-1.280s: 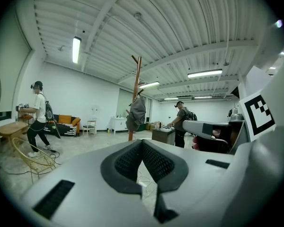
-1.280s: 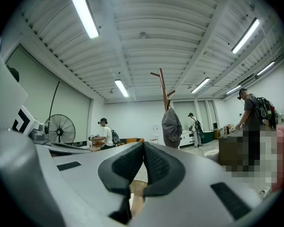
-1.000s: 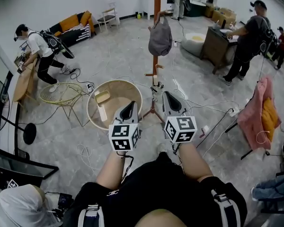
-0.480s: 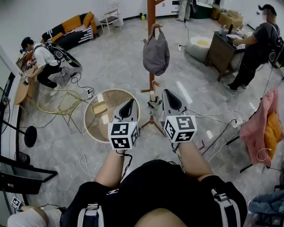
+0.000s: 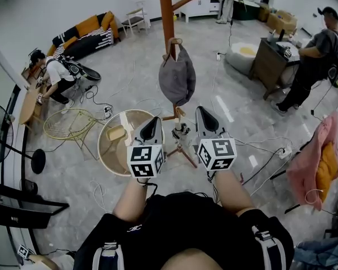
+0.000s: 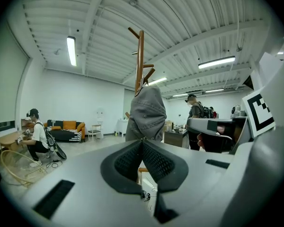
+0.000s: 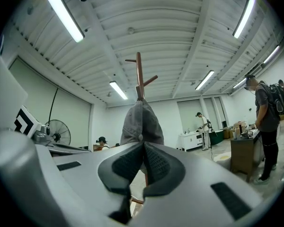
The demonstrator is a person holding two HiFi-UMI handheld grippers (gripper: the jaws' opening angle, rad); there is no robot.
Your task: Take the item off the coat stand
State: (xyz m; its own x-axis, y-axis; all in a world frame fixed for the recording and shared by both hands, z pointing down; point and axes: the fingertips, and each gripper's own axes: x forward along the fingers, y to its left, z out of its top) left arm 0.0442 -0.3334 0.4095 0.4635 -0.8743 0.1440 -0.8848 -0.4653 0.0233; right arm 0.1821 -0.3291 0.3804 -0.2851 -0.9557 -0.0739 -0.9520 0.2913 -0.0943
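The grey cap [image 5: 177,75] hangs on a peg of the wooden coat stand [image 5: 167,10], straight ahead of both tools and apart from them. The left tool [image 5: 154,125] and right tool [image 5: 203,117] are each closed on nothing. A round tabletop [image 5: 112,156] stands under the left tool, just beside the stand's feet, with a yellow wire chair [image 5: 73,122] at its far left edge.

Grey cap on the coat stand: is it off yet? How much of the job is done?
Nothing looks done so far: the grey cap hangs on the coat stand. In hand: the left gripper and the right gripper point towards it, jaws together and empty, neither touching it. Left to do: reach the cap, open the jaws, grip it and lift it off its peg.
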